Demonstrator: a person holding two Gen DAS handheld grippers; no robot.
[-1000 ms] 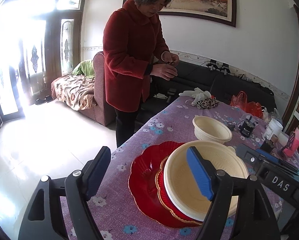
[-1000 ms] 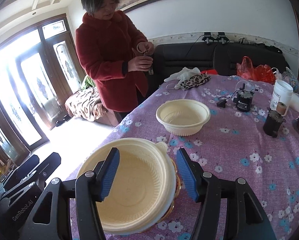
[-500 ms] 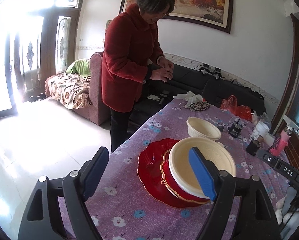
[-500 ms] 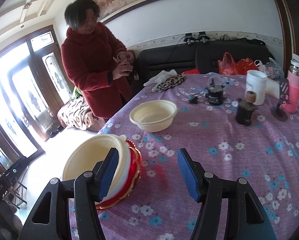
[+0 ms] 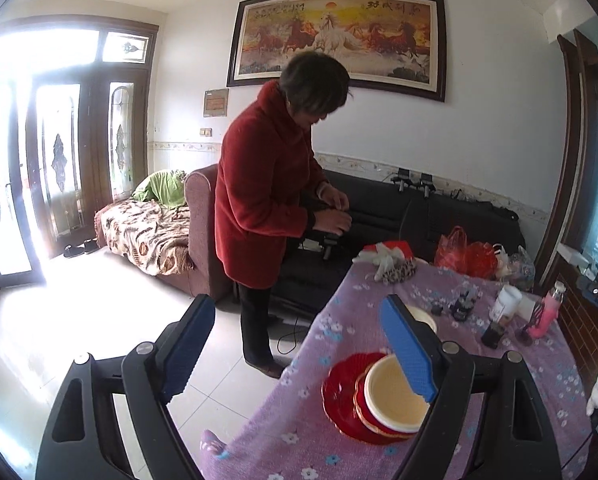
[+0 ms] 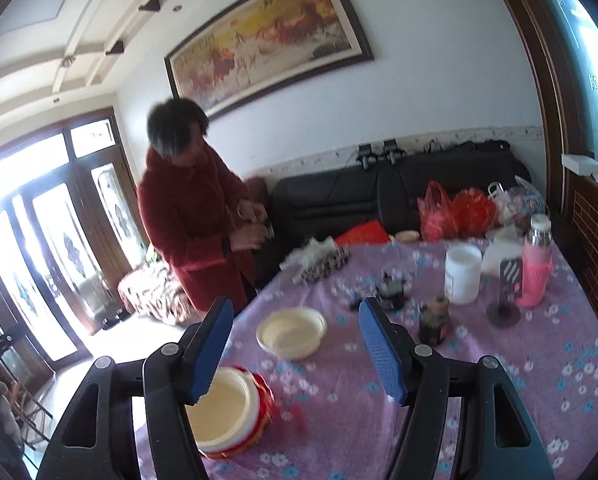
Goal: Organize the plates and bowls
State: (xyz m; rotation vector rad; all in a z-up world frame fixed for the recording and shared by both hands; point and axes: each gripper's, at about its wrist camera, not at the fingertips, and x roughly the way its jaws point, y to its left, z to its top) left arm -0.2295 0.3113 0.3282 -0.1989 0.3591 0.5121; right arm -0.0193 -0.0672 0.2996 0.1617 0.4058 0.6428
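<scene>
A large cream bowl [image 5: 395, 394] sits on a small red plate [image 5: 365, 410], which lies on a large red plate [image 5: 339, 400] near the table's front edge. The stack also shows in the right wrist view [image 6: 223, 412]. A smaller cream bowl [image 6: 291, 332] stands alone further back; in the left wrist view only its rim [image 5: 425, 316] shows behind a finger. My left gripper [image 5: 299, 356] is open and empty, high above and back from the stack. My right gripper [image 6: 297, 356] is open and empty, raised above the table.
A purple flowered cloth covers the table [image 6: 499, 380]. At its far right stand a white jar [image 6: 463, 274], a pink bottle [image 6: 537, 264], a dark small jar [image 6: 435, 320] and red bags [image 6: 455, 210]. A woman in a red coat [image 5: 267, 208] stands by the far left corner.
Both grippers have pulled back and up from the stacked bowl and plates, staying open. The stack now looks smaller and lower in both views.
</scene>
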